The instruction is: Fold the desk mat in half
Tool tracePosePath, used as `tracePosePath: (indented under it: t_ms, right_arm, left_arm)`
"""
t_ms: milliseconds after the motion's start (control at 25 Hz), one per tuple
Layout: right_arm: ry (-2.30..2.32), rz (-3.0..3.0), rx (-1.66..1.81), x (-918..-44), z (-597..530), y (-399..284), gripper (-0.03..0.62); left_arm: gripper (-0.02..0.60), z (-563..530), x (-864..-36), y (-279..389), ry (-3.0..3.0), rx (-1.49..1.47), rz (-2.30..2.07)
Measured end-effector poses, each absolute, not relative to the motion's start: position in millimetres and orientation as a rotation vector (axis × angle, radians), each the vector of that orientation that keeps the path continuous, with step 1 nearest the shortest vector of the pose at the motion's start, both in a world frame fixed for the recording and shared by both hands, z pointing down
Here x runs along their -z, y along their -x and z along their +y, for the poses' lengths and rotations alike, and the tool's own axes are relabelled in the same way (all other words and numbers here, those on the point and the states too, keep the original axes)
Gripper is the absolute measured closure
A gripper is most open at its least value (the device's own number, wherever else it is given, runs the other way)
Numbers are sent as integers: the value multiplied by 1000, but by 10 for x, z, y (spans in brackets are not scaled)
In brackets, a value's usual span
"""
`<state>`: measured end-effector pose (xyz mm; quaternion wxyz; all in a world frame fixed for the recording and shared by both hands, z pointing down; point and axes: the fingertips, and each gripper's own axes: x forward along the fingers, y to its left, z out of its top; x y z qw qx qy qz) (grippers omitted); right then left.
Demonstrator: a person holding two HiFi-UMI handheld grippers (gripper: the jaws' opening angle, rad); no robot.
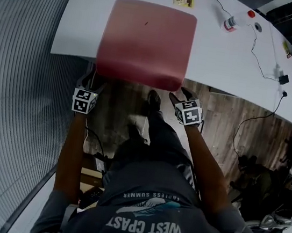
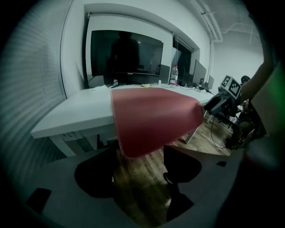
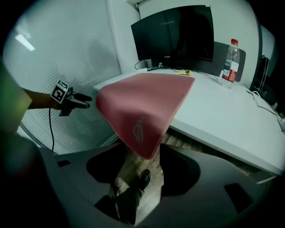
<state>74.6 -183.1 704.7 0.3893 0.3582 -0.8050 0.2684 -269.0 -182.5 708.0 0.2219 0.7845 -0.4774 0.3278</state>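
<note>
L gripper (image 1: 91, 80) & R gripper (image 1: 177, 97): jaws wide apart, empty, at near corners of red desk mat (image 1: 146, 43) overhanging table (image 1: 225, 57).

The left forearm (image 1: 71, 151) and right forearm (image 1: 206, 174) are stretched forward, and the left tool (image 1: 93, 78) and right tool (image 1: 177, 96) are held side by side, tilted downward, jaws spread wide.

White table (image 3: 222, 111) — bottle (image 3: 230, 60) (upright), black monitor (image 3: 173, 33) behind.
</note>
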Motion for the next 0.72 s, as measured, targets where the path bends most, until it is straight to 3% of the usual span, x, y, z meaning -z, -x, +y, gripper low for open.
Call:
tracePosePath:
  t_ms: [240,560,640,720]
  right_arm:
    - [-888,-2037,-759,-7353,-1872,-786,310]
    - [-815,-2059,-763,-7585,-1915,-675,306]
    - [-796,-2056,-744,-7597,-1899,-645,311]
    - [-781,-2045,-718,-7575,-1881,-624,356]
  left_arm:
    - [188,-1873,-7443,2681,-2136,-895,-1250]
    - [158,-1984,-7733,2698,-2122,-890,-1206]
    - [158,-2014,-7801,2729,-2102,-854,-1217]
    - [159,-2036,-7858,2758,-2076,-813,-1223]
